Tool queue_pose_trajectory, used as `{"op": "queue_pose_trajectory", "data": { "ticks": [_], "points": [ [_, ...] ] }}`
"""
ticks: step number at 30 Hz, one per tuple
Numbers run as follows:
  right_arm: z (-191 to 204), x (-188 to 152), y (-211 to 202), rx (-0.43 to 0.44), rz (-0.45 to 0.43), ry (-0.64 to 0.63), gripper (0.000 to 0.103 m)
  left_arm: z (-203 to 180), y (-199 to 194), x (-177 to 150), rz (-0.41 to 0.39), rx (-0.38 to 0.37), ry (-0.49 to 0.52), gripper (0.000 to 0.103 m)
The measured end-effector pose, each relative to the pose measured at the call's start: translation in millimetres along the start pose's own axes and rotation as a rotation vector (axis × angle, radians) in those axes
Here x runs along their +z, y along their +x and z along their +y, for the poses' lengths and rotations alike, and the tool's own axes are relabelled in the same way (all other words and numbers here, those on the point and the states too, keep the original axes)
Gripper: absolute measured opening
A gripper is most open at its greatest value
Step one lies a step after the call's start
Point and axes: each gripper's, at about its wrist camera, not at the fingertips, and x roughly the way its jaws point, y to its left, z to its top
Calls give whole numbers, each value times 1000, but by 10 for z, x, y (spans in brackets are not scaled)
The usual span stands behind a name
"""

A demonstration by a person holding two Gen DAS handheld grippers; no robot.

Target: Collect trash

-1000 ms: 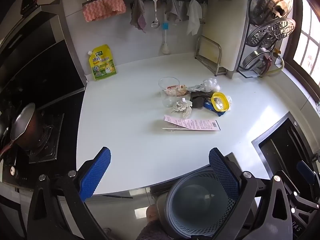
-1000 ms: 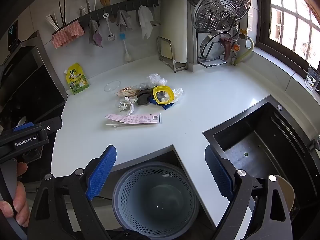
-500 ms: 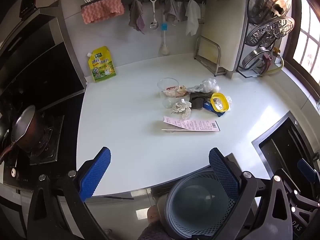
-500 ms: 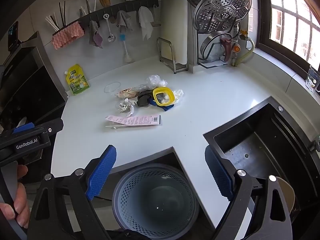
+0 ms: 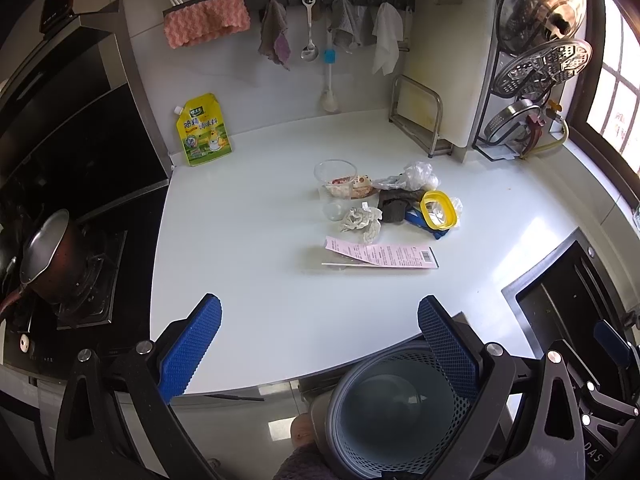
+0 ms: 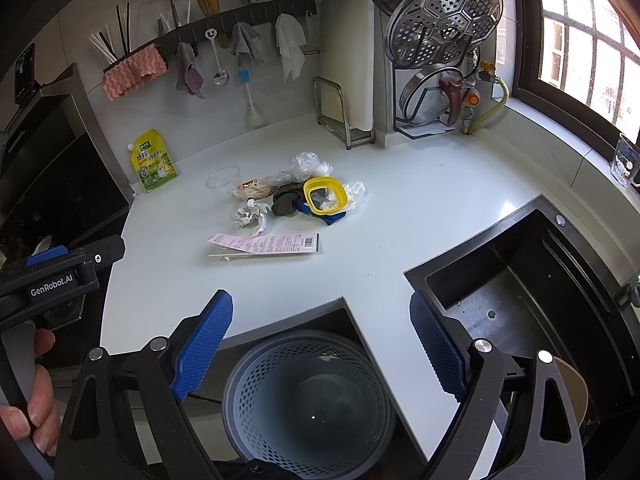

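Both grippers, left [image 5: 320,316] and right [image 6: 321,314], hover with jaws spread wide and nothing between them. The trash lies mid-counter [image 5: 248,208] at twelve o'clock: a receipt [image 5: 380,257] nearest, crumpled paper [image 5: 360,220] just behind it, a yellow lid [image 5: 438,210] at one o'clock. The bin [image 6: 308,396] stands below the counter edge at six o'clock.

White lettering "GenRobot.AI" stands on the black body of the left gripper [image 6: 60,276]. "DAS" shows on black gripper frame [image 5: 596,456]. Print on the yellow-green spouted pouch [image 5: 204,130] and pink barcoded receipt [image 5: 384,256] is unreadable.
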Motion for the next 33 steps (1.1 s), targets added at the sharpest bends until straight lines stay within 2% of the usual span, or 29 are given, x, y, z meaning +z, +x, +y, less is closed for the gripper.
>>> {"op": "queue_pose_trajectory", "data": {
  "ticks": [9, 10, 33],
  "points": [
    [-3, 17, 7, -1, 0, -1, 86, 43, 52, 86, -1, 0, -3, 97],
    [-3, 15, 9, -1, 2, 0, 86, -16, 3, 6, -3, 2, -3, 97],
    [-35, 48, 110, 4, 7, 1, 86, -29, 91, 43, 0, 11, -9, 97]
  ]
}}
